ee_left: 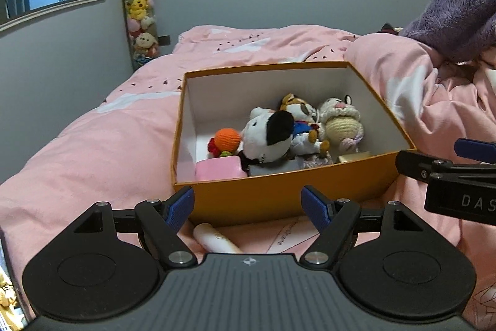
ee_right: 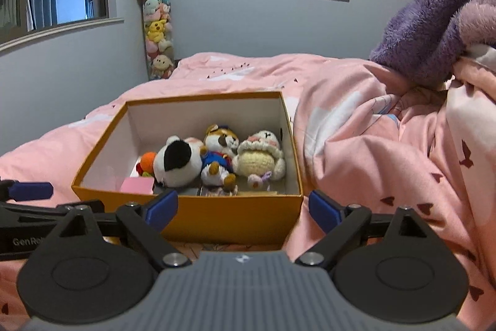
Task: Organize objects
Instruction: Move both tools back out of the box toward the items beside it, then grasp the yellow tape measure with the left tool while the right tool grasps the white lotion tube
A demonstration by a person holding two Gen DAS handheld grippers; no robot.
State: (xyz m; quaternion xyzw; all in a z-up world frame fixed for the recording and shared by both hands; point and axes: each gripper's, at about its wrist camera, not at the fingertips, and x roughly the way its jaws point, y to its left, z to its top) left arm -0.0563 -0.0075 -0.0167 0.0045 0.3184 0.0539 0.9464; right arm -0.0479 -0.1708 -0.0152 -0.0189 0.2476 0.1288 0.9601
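Observation:
An orange cardboard box [ee_left: 279, 194] [ee_right: 217, 216] sits on the pink bed. Inside lie a white-and-black plush [ee_left: 269, 135] [ee_right: 176, 163], a tiger plush in blue [ee_left: 303, 120] [ee_right: 218, 154], a cream crocheted doll [ee_left: 341, 123] [ee_right: 260, 157], an orange knitted ball toy [ee_left: 228, 140] [ee_right: 148, 162] and a pink block [ee_left: 218, 169] [ee_right: 136, 185]. My left gripper [ee_left: 251, 208] is open and empty, just before the box's near wall. My right gripper [ee_right: 243, 210] is open and empty at the box's near right corner. A white tube [ee_left: 214, 239] lies under the left gripper.
A pink duvet [ee_right: 372, 145] covers the bed, bunched high at the right. A purple fuzzy blanket [ee_left: 458, 11] [ee_right: 427, 27] lies at the right. A tall clear tube of plush toys [ee_left: 139, 11] [ee_right: 158, 30] stands in the far corner. A pink paper [ee_left: 285, 238] lies before the box.

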